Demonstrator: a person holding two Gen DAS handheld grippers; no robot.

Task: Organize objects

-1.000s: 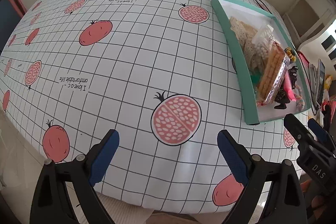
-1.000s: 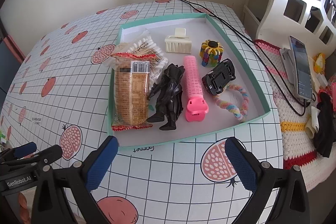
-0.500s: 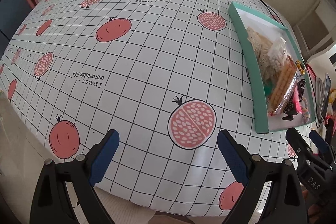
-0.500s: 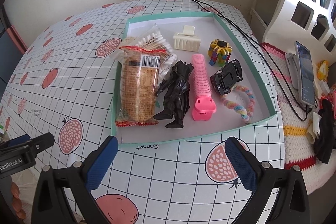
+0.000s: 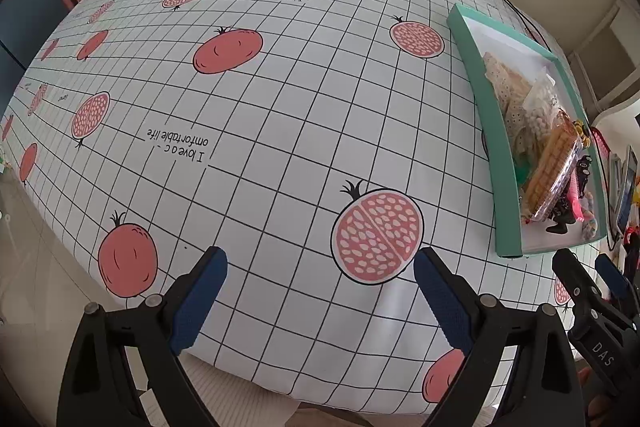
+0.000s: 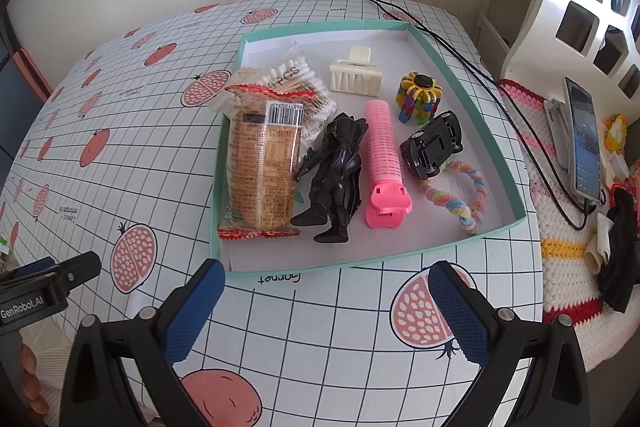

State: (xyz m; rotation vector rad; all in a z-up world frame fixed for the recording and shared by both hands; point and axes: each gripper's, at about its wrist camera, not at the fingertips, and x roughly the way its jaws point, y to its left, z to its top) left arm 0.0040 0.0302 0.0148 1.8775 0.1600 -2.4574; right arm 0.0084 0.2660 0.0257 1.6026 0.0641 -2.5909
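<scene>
Your fingers on both grippers stand wide apart and hold nothing: the right gripper [image 6: 324,301] hangs over the near edge of the desk [image 6: 340,327], just short of the teal tray [image 6: 472,241]; the left gripper [image 5: 320,291] is over bare cloth, well left of that tray [image 5: 506,187]. In the tray lie a cracker packet [image 6: 260,171], a cotton swab bag [image 6: 294,77], a black figure [image 6: 336,171], a pink roller [image 6: 384,163], a cream claw clip [image 6: 356,75], a toy car [image 6: 434,145], a coloured spinner [image 6: 418,97] and a pastel scrunchie [image 6: 460,197]. A phone [image 6: 584,143] rests on the crochet mat [image 6: 560,251] to the right.

Black gripper [image 6: 326,311] frames, blue ribbed pads [image 6: 194,311], silver screws.
</scene>
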